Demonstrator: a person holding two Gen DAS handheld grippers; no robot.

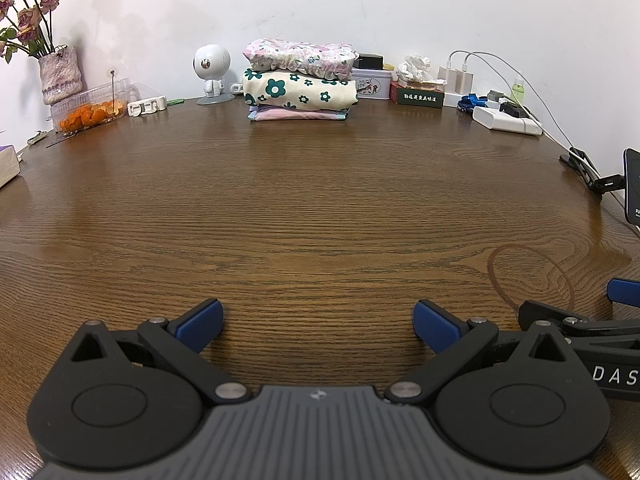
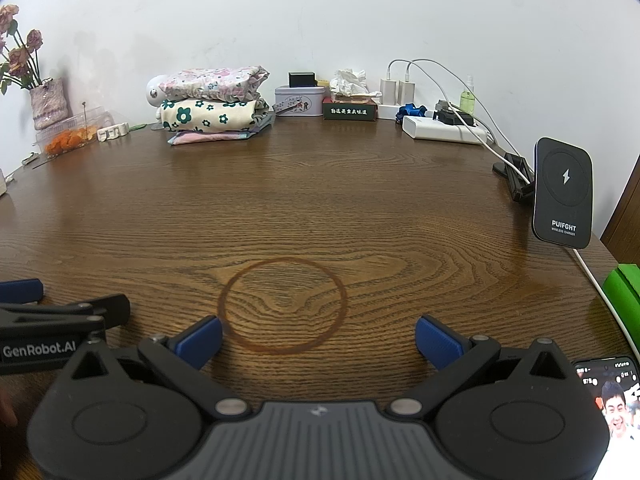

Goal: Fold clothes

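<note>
Clothes [image 1: 300, 84] are not held by either tool: the left gripper [image 1: 318, 326] is seen at the bottom of its frame with jaws spread wide apart over bare wood, and the right gripper [image 2: 319, 340] is likewise seen with jaws apart and empty, above a dark ring stain [image 2: 283, 307] on the surface [image 1: 320, 208]. Outward from the jaws, a broad bare stretch of wood is crossed before the folded stack is reached in the upper centre of the left view and the upper left of the right view, close against the wall. Three layers can be told: a pink floral piece [image 1: 300, 56] on top, a cream piece with green flowers [image 1: 300, 92] below it, and a pink and lilac piece [image 1: 298, 114] at the bottom. The stack's long axis is judged to run side to side in the left view, parallel to the wall, with the folded edge of the cream piece facing the cameras. No unfolded garment is visible, so the work is judged complete or awaiting a new piece. The risk is judged to lie in a long reach: the small white robot figure [image 1: 211, 72] just left of the stack and the tin [image 1: 372, 84] just to its right could be knocked, or the top layer dragged off if only it is pinched. Charging cables [image 2: 460, 92] at upper right could be snagged.
</note>
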